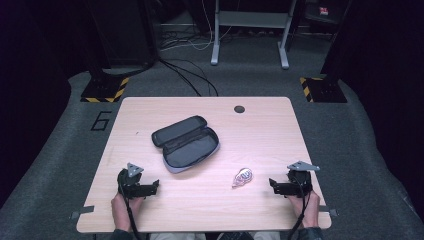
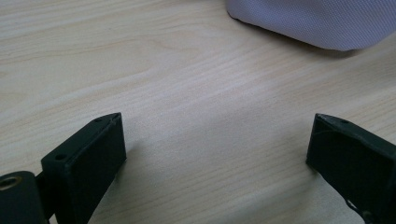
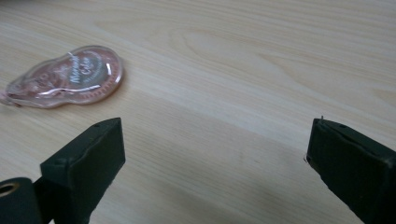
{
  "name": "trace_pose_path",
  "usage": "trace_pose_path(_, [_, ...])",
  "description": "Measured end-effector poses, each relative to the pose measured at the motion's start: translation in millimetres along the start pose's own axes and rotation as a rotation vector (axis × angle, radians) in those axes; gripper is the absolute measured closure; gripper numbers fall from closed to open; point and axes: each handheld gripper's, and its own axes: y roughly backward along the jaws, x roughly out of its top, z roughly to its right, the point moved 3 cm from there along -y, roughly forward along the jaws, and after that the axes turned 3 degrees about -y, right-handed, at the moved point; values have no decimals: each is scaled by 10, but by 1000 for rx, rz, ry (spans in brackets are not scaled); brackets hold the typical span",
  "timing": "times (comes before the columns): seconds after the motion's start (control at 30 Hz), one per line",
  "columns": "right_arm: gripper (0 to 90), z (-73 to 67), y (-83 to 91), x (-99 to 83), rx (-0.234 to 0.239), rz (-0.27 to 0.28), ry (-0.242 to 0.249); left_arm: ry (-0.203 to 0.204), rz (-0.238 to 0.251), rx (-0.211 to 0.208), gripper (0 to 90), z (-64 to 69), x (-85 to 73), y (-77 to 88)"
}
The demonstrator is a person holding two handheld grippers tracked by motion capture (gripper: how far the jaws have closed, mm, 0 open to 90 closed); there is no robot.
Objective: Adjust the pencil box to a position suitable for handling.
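An open grey pencil case (image 1: 186,144) lies unzipped in the middle of the light wooden table (image 1: 260,130), and a small clear pink tape dispenser (image 1: 242,177) lies flat to its right, nearer the person. The left gripper (image 1: 155,186) rests near the table's front edge, just short of the case, jaws spread wide with nothing between them. The right gripper (image 1: 273,184) sits just beside the dispenser, jaws likewise wide apart and empty.

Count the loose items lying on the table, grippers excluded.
2: an open pencil case at the table's middle, and a small correction-tape dispenser nearer the right gripper. Nothing seems hidden.
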Motion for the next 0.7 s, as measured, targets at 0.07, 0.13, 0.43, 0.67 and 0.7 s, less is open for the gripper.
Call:
trace_pose_path(0.07, [41, -93, -3, 52, 14, 10, -13, 0, 0, 0, 43, 0, 0, 0])
trace_pose_path(0.13, [45, -113, -4, 64, 20, 6, -6, 0, 0, 1, 43, 0, 0, 0])
trace_pose_path(0.43, [62, -394, -92, 193, 37, 4, 24, -1, 0, 0, 43, 0, 0, 0])
trace_pose_path(0.67, [50, -572, -177, 285, 37, -13, 29, 0, 0, 0, 43, 0, 0, 0])
trace_pose_path(0.7, [47, -594, -201, 303, 33, -15, 37, 0, 0, 1, 43, 0, 0, 0])
